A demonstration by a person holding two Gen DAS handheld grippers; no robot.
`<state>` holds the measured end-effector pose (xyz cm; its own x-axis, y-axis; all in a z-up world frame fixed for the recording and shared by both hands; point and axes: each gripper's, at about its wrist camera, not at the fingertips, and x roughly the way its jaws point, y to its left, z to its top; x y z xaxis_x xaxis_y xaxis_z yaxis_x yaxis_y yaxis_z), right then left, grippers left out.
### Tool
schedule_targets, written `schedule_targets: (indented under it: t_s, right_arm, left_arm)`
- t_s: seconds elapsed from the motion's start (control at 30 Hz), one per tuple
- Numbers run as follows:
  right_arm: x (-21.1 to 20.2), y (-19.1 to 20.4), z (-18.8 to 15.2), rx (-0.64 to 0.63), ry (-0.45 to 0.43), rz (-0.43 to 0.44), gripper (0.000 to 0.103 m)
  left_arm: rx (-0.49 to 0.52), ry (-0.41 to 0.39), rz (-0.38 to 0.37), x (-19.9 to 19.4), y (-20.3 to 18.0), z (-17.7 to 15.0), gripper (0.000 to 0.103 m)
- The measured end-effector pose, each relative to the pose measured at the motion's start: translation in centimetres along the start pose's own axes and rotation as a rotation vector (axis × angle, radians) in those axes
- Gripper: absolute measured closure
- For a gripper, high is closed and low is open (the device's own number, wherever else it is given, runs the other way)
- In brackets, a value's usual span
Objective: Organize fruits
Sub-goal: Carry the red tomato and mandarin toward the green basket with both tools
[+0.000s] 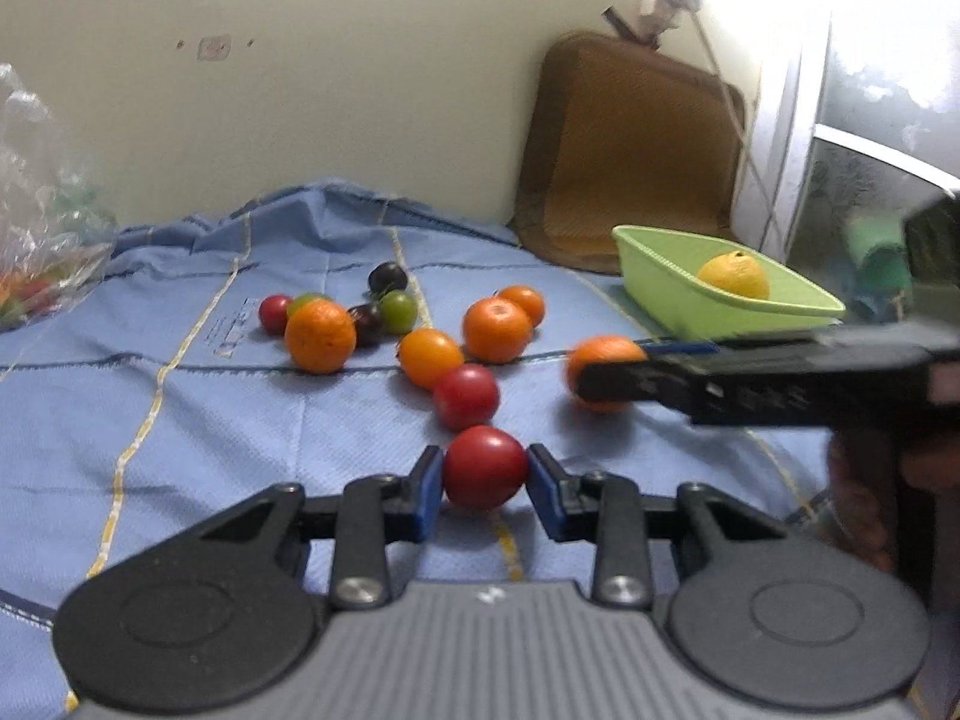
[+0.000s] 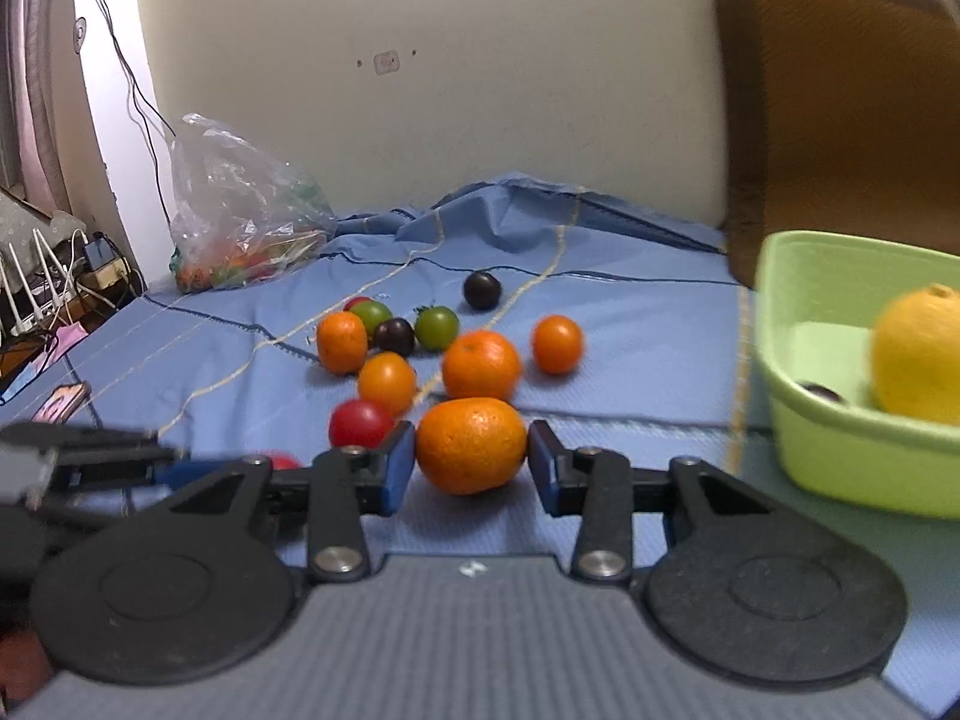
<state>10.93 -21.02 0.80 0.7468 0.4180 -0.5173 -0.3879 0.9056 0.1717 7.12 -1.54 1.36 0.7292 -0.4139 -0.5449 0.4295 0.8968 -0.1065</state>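
Broadly, a blue cloth (image 1: 180, 420) is spread under everything, and a green basin (image 2: 840, 456) with a yellow citrus (image 2: 918, 354) inside is set at its edge. Near the basin, an orange mandarin (image 2: 471, 444) is flanked by the right gripper (image 2: 471, 456), whose blue pads meet its sides. Farther from the basin, a red tomato (image 1: 485, 467) is clamped in the nearly closed left gripper (image 1: 485, 480). Other small fruits are scattered beyond both.
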Motion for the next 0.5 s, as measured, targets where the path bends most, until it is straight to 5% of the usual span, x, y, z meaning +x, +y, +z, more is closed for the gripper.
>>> schedule_targets:
  t_s: [0.1, 0.33, 0.5]
  right_arm:
    - [-2.5, -0.4, -1.3, -0.006, -0.013, -0.007, 0.059]
    - [-7.2, -0.3, -4.0, -0.089, -0.012, -0.046, 0.059]
    - [-8.2, -0.6, -5.2, -0.088, -0.015, -0.076, 0.059]
  left_arm:
    - [0.030, -0.008, -0.021, -0.2, -1.0, 0.0, 0.073]
    - [0.017, 0.016, -0.198, 0.1, -4.6, 0.1, 0.073]
    - [0.049, 0.053, -0.189, 1.1, -6.5, -0.4, 0.072]
